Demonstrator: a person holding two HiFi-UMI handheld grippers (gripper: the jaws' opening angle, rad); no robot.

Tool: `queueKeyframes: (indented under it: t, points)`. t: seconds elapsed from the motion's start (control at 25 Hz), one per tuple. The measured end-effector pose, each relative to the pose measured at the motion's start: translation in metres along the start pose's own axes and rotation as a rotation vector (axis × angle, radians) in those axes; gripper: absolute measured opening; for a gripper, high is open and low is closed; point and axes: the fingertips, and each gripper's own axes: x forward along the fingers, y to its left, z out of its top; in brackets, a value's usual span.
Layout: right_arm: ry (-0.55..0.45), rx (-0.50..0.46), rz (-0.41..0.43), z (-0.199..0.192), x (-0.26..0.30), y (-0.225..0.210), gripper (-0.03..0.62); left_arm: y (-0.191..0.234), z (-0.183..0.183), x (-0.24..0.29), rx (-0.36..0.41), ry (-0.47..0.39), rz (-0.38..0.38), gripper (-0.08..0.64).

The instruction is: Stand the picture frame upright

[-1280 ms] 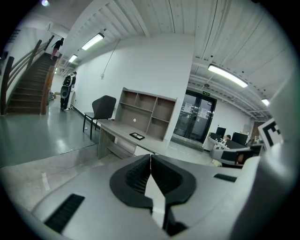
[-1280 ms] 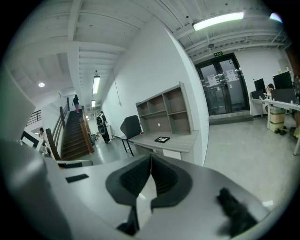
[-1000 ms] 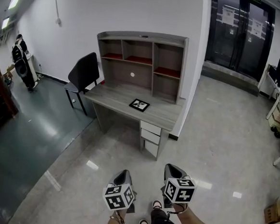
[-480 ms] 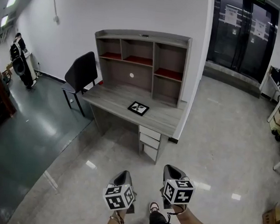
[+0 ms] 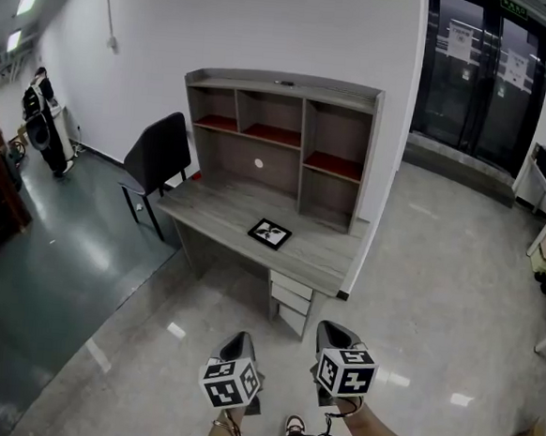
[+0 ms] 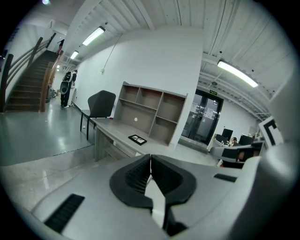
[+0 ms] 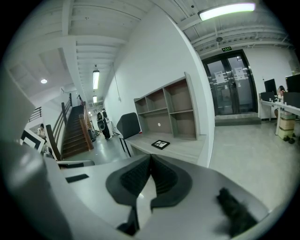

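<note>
A black picture frame [image 5: 270, 233] lies flat on the grey desk [image 5: 217, 208], in front of the desk's shelf unit. It shows small and far in the left gripper view [image 6: 137, 139] and the right gripper view [image 7: 161, 144] too. My left gripper [image 5: 247, 338] and right gripper [image 5: 332, 333] hang low over the floor, well short of the desk. Both have their jaws pressed together with nothing between them.
A black chair [image 5: 158, 156] stands at the desk's left end. Drawers [image 5: 290, 298] sit under the desk's right side. A white wall corner [image 5: 393, 128] rises beside the shelves, with glass doors [image 5: 482, 78] beyond. A person [image 5: 39, 100] stands far left near a staircase [image 6: 28, 84].
The view has shifted a little closer to the desk; the desk and frame sit slightly lower and nearer. Both grippers stay shut side by side.
</note>
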Motion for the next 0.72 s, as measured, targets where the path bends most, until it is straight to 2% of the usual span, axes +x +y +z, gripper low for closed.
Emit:
queueKeyframes:
  t: [0.72]
  points:
    - [0.015,-0.027,0.078,0.055,0.093,-0.045,0.031,0.001,0.049,0.093,-0.012,-0.032,0.082,0.017]
